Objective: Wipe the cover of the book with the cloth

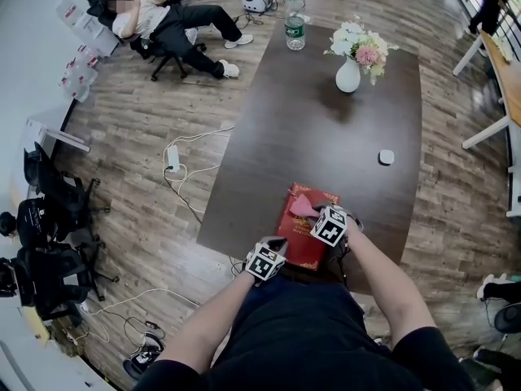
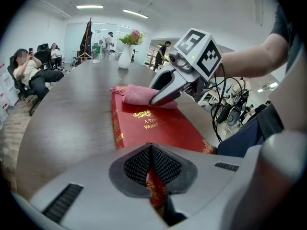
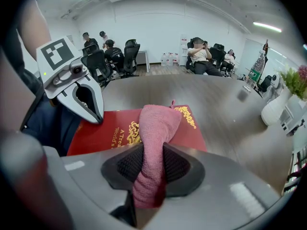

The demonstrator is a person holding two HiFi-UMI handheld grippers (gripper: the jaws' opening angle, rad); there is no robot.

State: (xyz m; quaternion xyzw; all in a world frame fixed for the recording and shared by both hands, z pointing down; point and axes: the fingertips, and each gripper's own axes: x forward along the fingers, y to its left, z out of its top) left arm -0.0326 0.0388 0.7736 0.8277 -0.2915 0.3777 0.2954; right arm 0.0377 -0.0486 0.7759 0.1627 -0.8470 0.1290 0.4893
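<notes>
book (image 1: 298,239) lies flat, cover (image 2: 163,128) up, at the near edge of the dark tabletop (image 1: 326,129), right in front of the person. step in hand looks like the wipe itself. the cloth (image 3: 156,126) is down on the far end of the cover by the gold ornament, bunched into a roll rather than spread.

left tool (image 2: 152,171) is the holder. its jaws are closed to a thin gap on the book's near edge, with red and gold board showing between the pads, so it pins the book.

right tool (image 3: 149,171) is the wiper. its jaws are clamped narrow on the pink cloth, with one end pinched through the pads and the free end resting forward on the cover. in the left gripper view its tips sit low over the cloth, touching it or just above, cannot tell which.

how much of the cover is wiped cannot be read off, no dust or marks visible.

next move, as a judgement: drag the right tool along the cover toward the near end with light downward pressure, while the left tool grips firm so the book does not slide on the smooth tabletop. the rolled cloth likely touches only a narrow strip, so several passes are probably needed.
</notes>
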